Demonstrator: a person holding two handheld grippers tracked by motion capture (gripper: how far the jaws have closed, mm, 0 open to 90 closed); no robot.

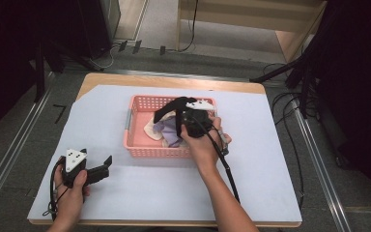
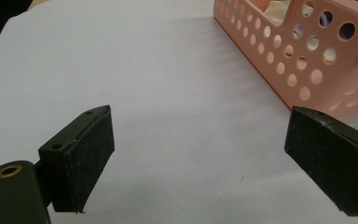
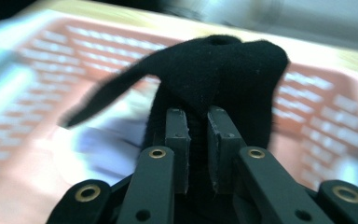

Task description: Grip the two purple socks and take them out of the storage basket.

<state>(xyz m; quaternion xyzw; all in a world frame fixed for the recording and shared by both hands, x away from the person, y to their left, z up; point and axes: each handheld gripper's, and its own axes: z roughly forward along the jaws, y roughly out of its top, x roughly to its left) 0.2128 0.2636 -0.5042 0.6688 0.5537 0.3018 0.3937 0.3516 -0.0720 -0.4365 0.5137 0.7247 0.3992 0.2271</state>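
Pink plastic, full of holes: the basket (image 1: 140,140) sits near the centre of the high view on a white sheet (image 1: 140,193) that covers most of the surface (image 1: 174,79). Its long axis runs left to right across the frame. Inside lie pale cloths (image 1: 166,131), cream and lilac, bunched toward the middle.

Over the basket the right gripper (image 1: 189,117) is held by a hand (image 1: 204,145) coming from the lower centre. Its jaws are clamped on a black cloth (image 1: 170,107). In the right gripper view the two jaws stand almost together with the dark fabric (image 3: 223,74) pinched between them, and a thin flap of it trails toward the left of that frame. In the high view the black cloth runs toward the upper left of the basket, hanging above the pale pieces; whether it touches them I cannot tell.

The left gripper (image 1: 107,163) is low in the left of the high view, held just over the sheet, pointing right toward the basket's near left corner. Its jaws are wide apart and hold nothing; the left gripper view shows bare sheet between the pads (image 2: 86,158) and the basket wall (image 2: 303,60) at upper right, well apart from them.

Open sheet lies along the bottom edge and at both sides of the basket.
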